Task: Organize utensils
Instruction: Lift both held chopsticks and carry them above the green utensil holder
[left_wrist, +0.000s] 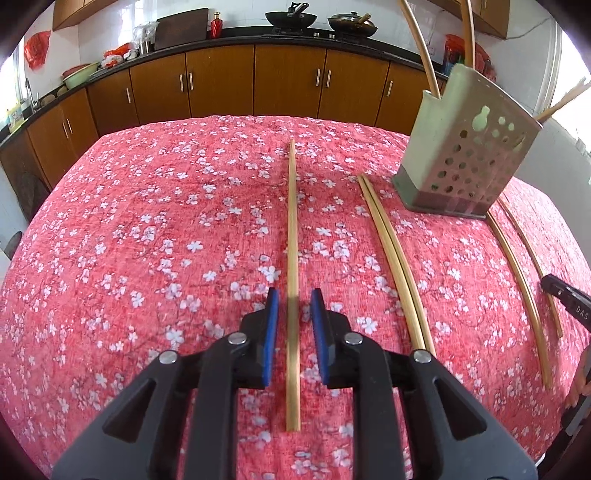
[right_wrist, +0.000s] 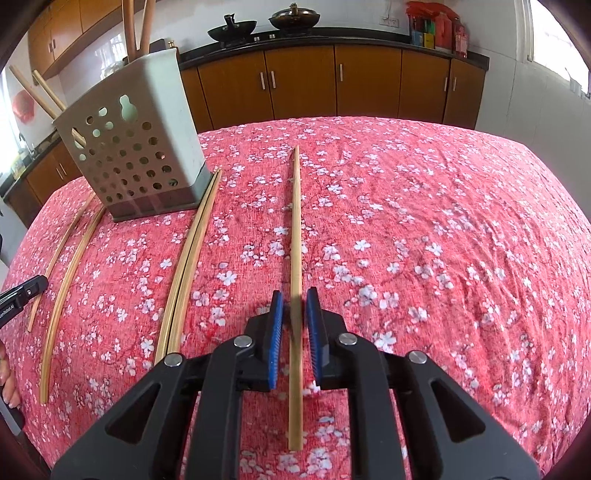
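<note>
A bamboo chopstick (left_wrist: 293, 221) lies lengthwise on the red flowered tablecloth (left_wrist: 166, 221). My left gripper (left_wrist: 294, 295) is open, its blue pads astride the chopstick with a gap on each side. In the right wrist view a second chopstick (right_wrist: 296, 221) runs between the pads of my right gripper (right_wrist: 294, 295). That gripper is open only a sliver, with thin gaps beside the wood. A grey perforated utensil holder (left_wrist: 469, 155) (right_wrist: 136, 147) stands between the two grippers. It has wooden handles and chopsticks sticking out of it.
A chopstick pair (left_wrist: 395, 258) (right_wrist: 188, 258) lies beside the holder, and single chopsticks (left_wrist: 517, 266) (right_wrist: 62, 288) lie further out. Each view shows a black finger of the other gripper (left_wrist: 565, 299) (right_wrist: 22, 295). Brown cabinets (left_wrist: 221, 81) and woks line the back.
</note>
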